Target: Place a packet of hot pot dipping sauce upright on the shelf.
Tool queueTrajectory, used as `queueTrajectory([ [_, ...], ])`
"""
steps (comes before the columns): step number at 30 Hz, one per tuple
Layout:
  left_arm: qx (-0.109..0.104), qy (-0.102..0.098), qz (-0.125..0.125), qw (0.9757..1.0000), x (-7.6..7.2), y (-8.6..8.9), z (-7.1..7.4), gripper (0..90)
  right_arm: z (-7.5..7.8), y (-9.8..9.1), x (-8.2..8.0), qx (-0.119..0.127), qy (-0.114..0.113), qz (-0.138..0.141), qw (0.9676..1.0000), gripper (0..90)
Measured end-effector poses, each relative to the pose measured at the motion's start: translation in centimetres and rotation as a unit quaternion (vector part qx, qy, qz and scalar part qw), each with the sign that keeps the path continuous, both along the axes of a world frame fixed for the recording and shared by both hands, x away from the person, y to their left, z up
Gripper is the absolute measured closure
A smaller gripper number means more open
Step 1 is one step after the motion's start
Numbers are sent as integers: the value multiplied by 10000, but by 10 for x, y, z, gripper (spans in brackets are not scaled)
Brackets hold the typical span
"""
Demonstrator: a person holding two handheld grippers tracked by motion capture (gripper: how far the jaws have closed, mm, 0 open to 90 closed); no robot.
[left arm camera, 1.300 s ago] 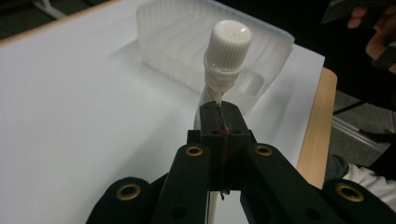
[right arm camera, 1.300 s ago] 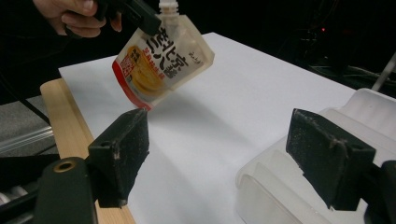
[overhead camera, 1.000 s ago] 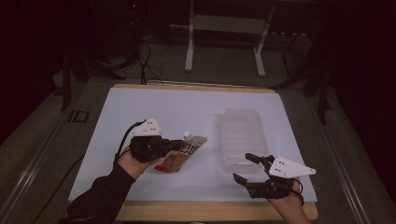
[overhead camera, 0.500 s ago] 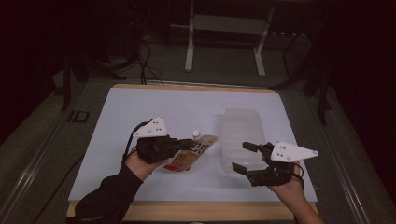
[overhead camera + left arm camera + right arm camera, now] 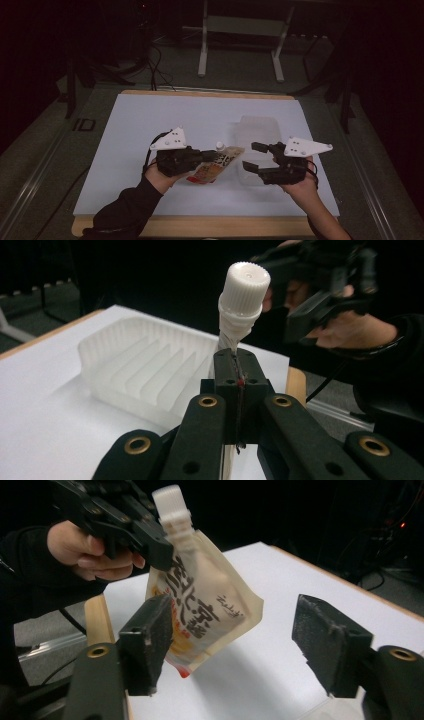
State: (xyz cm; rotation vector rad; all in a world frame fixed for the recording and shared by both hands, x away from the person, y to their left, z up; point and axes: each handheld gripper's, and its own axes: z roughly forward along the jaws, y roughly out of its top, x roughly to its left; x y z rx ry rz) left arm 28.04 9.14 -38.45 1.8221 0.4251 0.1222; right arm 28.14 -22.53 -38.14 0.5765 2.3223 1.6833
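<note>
1. High view: my left gripper [image 5: 212,156] has its fingers clamped on the top edge of the pouch [image 5: 215,166], which hangs just above the white desk [image 5: 130,125]. My right gripper [image 5: 256,156] sits just beside the pouch's far end, fingers spread and holding nothing; they have just been closing a little. The clear tray [image 5: 257,131] lies beyond them, near my right fingers.

2. Left gripper view: my fingers [image 5: 235,385] pinch the pouch's seam just under the white cap [image 5: 244,287], which stands straight up past my fingertips. The ribbed tray [image 5: 145,365] is off to the left of them, my right hand [image 5: 345,327] beyond to the right. I should keep this pinch firm so the neck does not twist.

3. Right gripper view: the pouch [image 5: 210,610] hangs in front of my left-hand finger [image 5: 147,640], not yet centred in the gap; the other finger [image 5: 330,640] stands well clear. I judge the step to be taking hold of the pouch with this second gripper. To do it well I would slide sideways until the target sits midway between the pads, square them to it, and close slowly.
</note>
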Motion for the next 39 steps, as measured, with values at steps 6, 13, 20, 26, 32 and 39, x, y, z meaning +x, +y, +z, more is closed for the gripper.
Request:
queueTrajectory([
  [6,-31,10,-145,9999,-1,-8,-2,900,-3,4,6,-74,76,159,9998,498],
  [13,1,5,-167,9999,-2,-13,-1,900,-8,8,8,-177,204,416,9988,589],
  [20,22,86,-144,9999,1,-12,-3,900,-8,6,11,-285,332,555,9975,767],
  [26,115,148,-161,9997,1,-13,-6,900,-8,11,9,-732,202,639,9951,885],
  [32,-107,186,-227,9995,3,-9,-7,900,0,11,7,-751,110,633,9951,897],
  [39,-282,75,-200,9994,2,-8,1,896,18,12,6,-763,-127,577,9953,900],
])
